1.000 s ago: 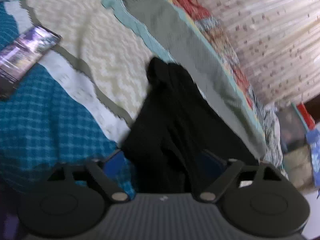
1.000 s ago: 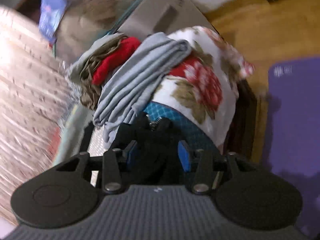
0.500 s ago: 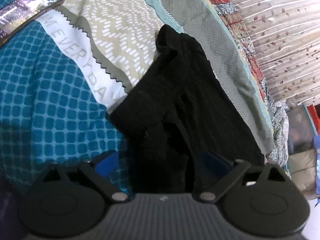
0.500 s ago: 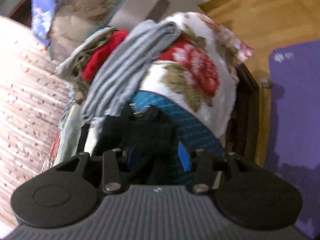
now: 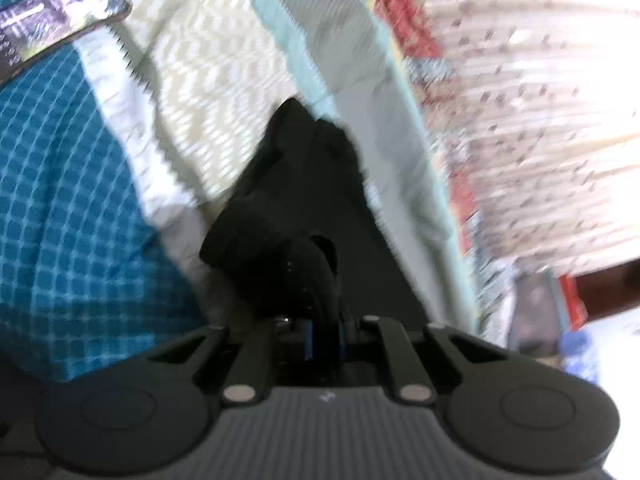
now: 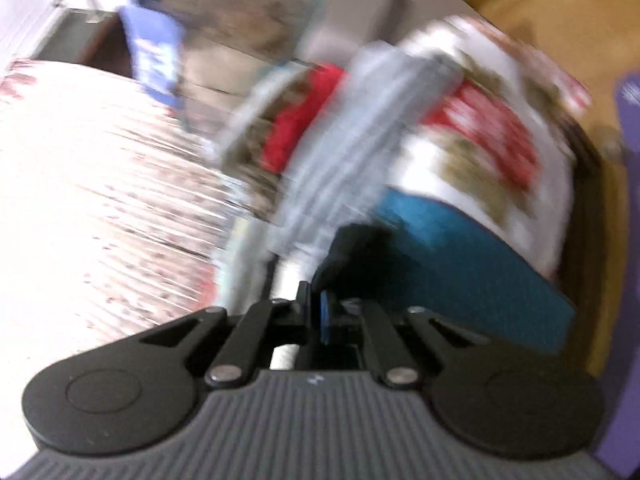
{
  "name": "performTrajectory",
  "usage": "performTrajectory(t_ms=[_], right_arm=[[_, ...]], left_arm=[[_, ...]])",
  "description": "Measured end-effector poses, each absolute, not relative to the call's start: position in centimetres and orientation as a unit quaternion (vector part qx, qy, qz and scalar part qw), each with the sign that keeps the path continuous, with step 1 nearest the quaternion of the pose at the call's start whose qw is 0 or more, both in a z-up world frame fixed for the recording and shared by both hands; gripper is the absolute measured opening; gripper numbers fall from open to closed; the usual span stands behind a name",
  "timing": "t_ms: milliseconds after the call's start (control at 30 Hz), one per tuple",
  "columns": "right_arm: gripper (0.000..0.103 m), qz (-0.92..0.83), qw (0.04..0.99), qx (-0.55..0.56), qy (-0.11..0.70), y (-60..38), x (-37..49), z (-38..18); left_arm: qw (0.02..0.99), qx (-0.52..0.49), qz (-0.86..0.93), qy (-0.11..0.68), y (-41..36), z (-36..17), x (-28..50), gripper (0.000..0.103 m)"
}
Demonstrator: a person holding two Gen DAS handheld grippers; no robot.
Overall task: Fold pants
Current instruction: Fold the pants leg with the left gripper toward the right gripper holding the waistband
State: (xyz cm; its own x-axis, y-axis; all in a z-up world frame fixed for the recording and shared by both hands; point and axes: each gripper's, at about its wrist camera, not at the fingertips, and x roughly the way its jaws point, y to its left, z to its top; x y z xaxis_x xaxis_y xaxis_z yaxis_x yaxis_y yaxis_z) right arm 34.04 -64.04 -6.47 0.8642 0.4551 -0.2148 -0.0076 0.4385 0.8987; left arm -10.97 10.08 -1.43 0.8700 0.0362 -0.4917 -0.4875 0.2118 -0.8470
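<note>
While both grippers pinch: fold seems abt to start, each end gripped to lift.
Pants: black soft fabric pants [image 5: 304,208] lie bunched on bed w/ teal checked bedspread [image 5: 60,208].
Left gripper [image 5: 324,338]: fingers just closed, clamped on black cloth.
Right gripper [image 6: 316,312]: fingers just closed, nipping pants' edge [image 6: 352,252].
Phone [image 5: 52,32]: far off, clear.

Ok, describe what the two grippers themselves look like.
Both look alike. The left gripper and right gripper each have a grey ribbed body with a small white mark, black round discs at either side, black link bars with silver pivot screws, and blue finger pads. No cables, hands or sleeves show.
</note>
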Motion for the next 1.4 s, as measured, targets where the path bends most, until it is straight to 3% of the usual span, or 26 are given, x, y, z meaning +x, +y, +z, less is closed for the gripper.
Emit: performTrajectory(t_ms=[167, 333, 600, 967, 1033, 1067, 1100, 1133, 1400], right_arm=[[0.007, 0.191, 0.842, 0.468, 0.187, -58.7, 39.5, -0.3], [0.007, 0.205, 0.858, 0.432, 0.189, -52.0, 46.9, 2.5], [0.007, 0.170, 0.860, 0.422, 0.232, -45.3, 59.4, -0.3], [0.007, 0.150, 0.888, 0.344, 0.265, -35.6, 70.0, -1.2], [0.008, 0.155, 0.889, 0.336, 0.270, -33.2, 72.3, -1.6], [0.011, 0.150, 0.893, 0.314, 0.284, -31.9, 73.4, -2.1], [0.032, 0.124, 0.898, 0.288, 0.309, -30.9, 74.1, -2.7], [0.051, 0.093, 0.900, 0.277, 0.324, -30.6, 74.2, -3.3], [0.051, 0.110, 0.907, 0.273, 0.302, -36.3, 69.8, -6.8]], left_arm=[[0.758, -0.617, 0.168, 0.127, 12.5, 0.7, -9.4, 0.009], [0.764, -0.615, 0.173, 0.092, 15.7, 1.7, -5.3, 0.009], [0.755, -0.617, 0.200, 0.094, 20.3, -0.5, 2.9, 0.009], [0.745, -0.617, 0.230, 0.111, 24.8, -4.0, 11.2, 0.010], [0.749, -0.601, 0.250, 0.121, 25.4, -4.6, 12.7, 0.017], [0.750, -0.590, 0.263, 0.140, 25.7, -5.3, 13.8, 0.031], [0.742, -0.592, 0.268, 0.164, 25.9, -6.1, 14.6, 0.050], [0.727, -0.601, 0.276, 0.183, 25.9, -6.9, 14.9, 0.049], [0.784, -0.560, 0.213, 0.161, 23.8, -4.8, 8.5, 0.076]])
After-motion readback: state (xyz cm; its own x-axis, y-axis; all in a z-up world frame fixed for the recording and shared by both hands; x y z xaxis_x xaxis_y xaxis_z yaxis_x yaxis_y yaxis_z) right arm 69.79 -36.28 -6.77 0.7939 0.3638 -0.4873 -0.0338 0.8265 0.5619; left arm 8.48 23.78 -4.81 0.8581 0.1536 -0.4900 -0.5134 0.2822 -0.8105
